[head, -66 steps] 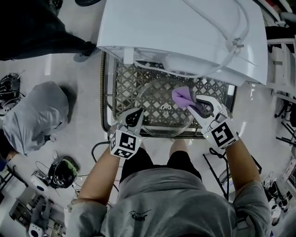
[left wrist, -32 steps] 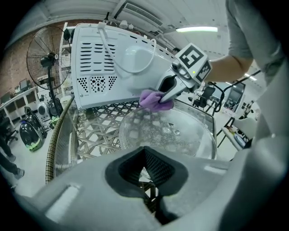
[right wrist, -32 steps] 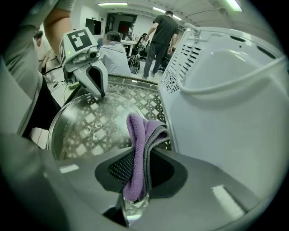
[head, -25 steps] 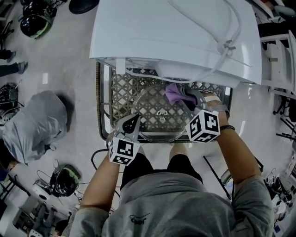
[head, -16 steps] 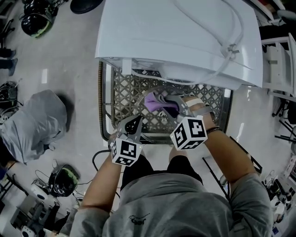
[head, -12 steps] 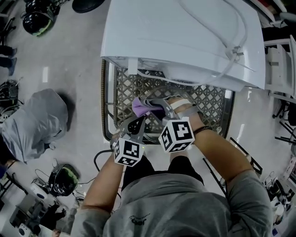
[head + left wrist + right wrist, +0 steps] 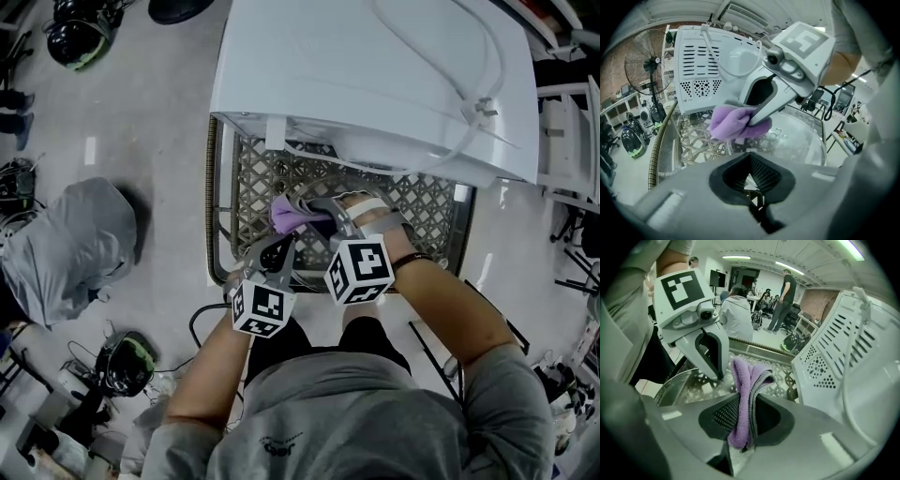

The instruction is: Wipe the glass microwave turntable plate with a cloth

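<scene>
Two grippers work over a glass turntable plate (image 7: pixel 797 133) that lies flat on a lattice-topped worktop (image 7: pixel 246 187), directly in front of a white microwave (image 7: pixel 375 75).

Left gripper (image 7: pixel 272 251): positioned at the near left edge of the plate. Its own view shows the jaws drawn together, with the plate's rim caught between them. The marker cube sits just behind, over the person's left forearm.

Right gripper (image 7: pixel 314 211): reaches across the plate from the person's right side, its marker cube above the plate's near half. The jaws are clamped on a folded purple cloth (image 7: pixel 289 214). In the right gripper view the cloth (image 7: pixel 745 380) runs through the gap between the pads and stands out beyond the tips in two folds, one purple and one with a grey edge.

Contact: in the left gripper view the bunched end of the cloth (image 7: pixel 733 123) rests on the left part of the plate, just ahead of the left gripper's jaws. The glass surface beside it looks speckled.

Surroundings: a pedestal fan (image 7: pixel 644 65) stands to the left of the microwave's vented rear panel. Several people (image 7: pixel 785 296) are visible in the room well beyond the worktop.
</scene>
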A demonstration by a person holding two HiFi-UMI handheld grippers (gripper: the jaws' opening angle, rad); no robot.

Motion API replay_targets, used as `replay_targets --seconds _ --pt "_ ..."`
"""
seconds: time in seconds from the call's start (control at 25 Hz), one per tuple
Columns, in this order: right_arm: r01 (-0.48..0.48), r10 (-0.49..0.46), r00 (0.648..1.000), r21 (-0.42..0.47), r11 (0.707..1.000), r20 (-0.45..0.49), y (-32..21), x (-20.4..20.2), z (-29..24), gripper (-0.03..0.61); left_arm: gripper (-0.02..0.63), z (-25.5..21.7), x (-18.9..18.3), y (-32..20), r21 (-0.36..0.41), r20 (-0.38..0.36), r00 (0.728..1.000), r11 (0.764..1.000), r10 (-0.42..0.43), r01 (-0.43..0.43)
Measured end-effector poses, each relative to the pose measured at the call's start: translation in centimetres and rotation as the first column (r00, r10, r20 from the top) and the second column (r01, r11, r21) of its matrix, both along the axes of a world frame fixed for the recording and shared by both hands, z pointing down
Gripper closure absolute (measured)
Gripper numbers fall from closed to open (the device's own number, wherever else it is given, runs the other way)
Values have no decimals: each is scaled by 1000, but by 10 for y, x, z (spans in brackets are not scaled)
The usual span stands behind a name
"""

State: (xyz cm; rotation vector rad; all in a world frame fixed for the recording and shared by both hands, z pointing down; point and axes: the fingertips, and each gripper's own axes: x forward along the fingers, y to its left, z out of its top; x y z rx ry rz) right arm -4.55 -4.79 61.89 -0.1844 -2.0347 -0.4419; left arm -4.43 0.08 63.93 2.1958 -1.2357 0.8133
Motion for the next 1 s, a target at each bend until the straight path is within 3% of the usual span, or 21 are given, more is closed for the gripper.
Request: replay_targets --seconds 0.56,0.8,1.0 --pt "-127 137 971 64 990 -197 -44 155 -11 486 615 -3 -5 2 -5 -1 1000 1000 -1 1" --pt "-141 151 970 66 988 -192 -45 158 -9 486 615 1 -5 1 -6 -5 1000 1000 -2 2" --pt "-118 117 990 -21 993 -77 -23 106 -19 486 615 1 -5 0 2 5 1000 1000 -2 2"
